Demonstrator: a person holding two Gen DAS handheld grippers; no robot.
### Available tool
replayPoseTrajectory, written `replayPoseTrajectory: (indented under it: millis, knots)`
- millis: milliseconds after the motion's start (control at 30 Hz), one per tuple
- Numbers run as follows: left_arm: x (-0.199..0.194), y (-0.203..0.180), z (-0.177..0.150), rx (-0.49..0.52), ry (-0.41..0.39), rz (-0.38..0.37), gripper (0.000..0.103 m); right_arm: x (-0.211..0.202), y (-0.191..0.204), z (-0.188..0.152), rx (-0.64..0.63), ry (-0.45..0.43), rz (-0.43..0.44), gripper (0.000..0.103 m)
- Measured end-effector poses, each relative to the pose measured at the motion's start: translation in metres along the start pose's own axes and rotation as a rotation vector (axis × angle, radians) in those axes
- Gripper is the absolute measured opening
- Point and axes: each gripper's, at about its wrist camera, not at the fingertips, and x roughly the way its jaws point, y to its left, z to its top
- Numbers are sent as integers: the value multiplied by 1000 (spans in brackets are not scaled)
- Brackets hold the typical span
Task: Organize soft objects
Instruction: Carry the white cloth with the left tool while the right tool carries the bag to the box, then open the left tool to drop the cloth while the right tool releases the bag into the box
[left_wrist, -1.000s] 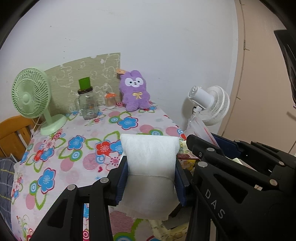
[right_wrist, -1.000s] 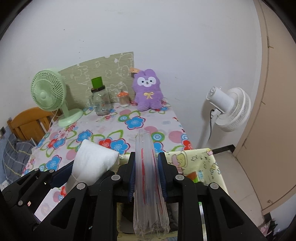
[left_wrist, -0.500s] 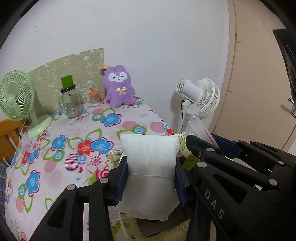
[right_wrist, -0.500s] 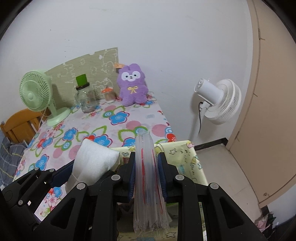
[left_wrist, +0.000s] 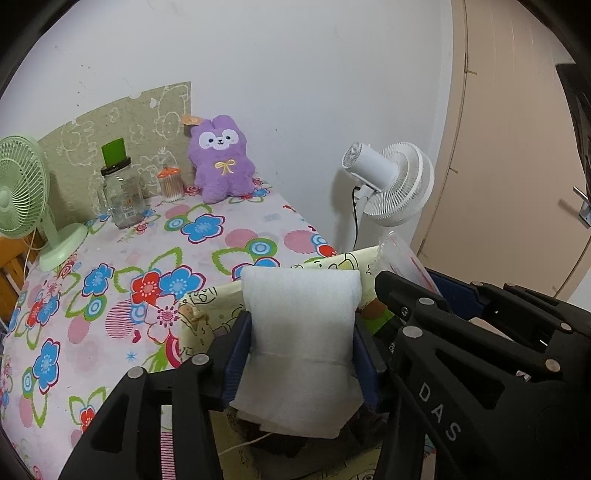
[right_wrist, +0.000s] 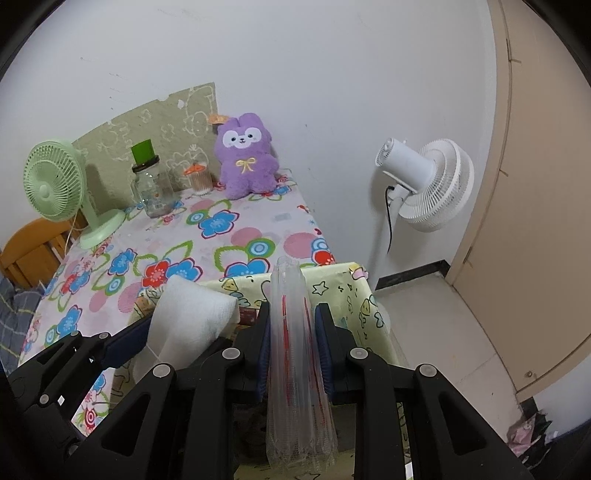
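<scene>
White wall is backing a flowered table (left_wrist: 122, 254), a yellow bin (right_wrist: 332, 280) standing at its near edge. Above the bin, the left gripper (left_wrist: 301, 328) is opening around a white cloth (left_wrist: 299, 332), while the right gripper (right_wrist: 291, 332) is clamping a clear plastic bag (right_wrist: 293, 354).

Right gripper (right_wrist: 291, 328): fingers (right_wrist: 263, 332) clamp a clear plastic bag (right_wrist: 295, 354) with red stripes, above a yellow cartoon-print bin (right_wrist: 343, 291). Left gripper (right_wrist: 177, 332) alongside, white padding (right_wrist: 192, 317) between its opening fingers. Purple plush (right_wrist: 245, 155) at bench (right_wrist: 229, 236) rear.
</scene>
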Motion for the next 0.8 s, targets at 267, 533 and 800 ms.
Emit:
replayPoseTrajectory:
  millis: [267,533,800]
  knots:
    - [5,0,-1,26,26,29,79,12,0,-2,8,26,26,25]
    - [3,5,-1,32,53,70,83,21,7,-2,15,45,73,28]
    - [0,7,-3,41,53,72,83,18,7,-4,21,50,65,37]
